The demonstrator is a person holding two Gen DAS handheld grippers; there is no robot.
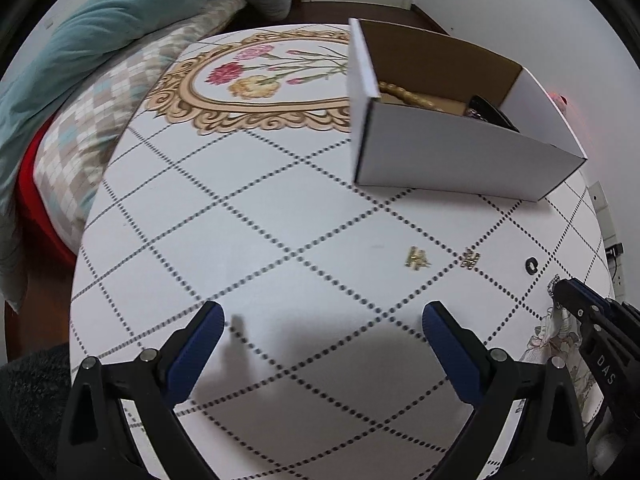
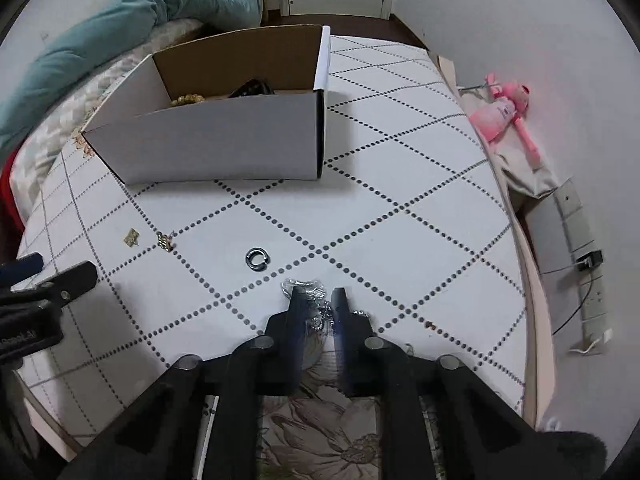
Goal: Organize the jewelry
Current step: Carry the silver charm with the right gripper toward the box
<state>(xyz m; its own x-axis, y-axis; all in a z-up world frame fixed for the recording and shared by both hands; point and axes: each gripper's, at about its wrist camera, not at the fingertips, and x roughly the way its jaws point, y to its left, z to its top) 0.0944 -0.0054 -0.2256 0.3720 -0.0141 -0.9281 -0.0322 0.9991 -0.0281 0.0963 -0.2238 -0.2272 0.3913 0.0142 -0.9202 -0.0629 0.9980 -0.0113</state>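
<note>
A white cardboard box (image 1: 460, 152) (image 2: 224, 140) stands open on the table, with a gold bead bracelet (image 1: 408, 96) (image 2: 188, 99) and a dark piece (image 2: 252, 87) inside. On the table lie two small gold pieces (image 1: 417, 258) (image 1: 471, 259) (image 2: 131, 237) (image 2: 165, 241) and a dark metal ring (image 1: 532, 266) (image 2: 257, 258). My left gripper (image 1: 324, 320) is open and empty above the table. My right gripper (image 2: 318, 296) is narrowed on a silver chain (image 2: 304, 286) that lies bunched between its fingers on the table.
The table (image 2: 400, 220) has a white cloth with a dotted diamond pattern and a flower print (image 1: 256, 76). A bed with teal bedding (image 1: 100, 40) is at the left. A pink toy (image 2: 504, 108) and a power strip (image 2: 592, 280) lie at the right.
</note>
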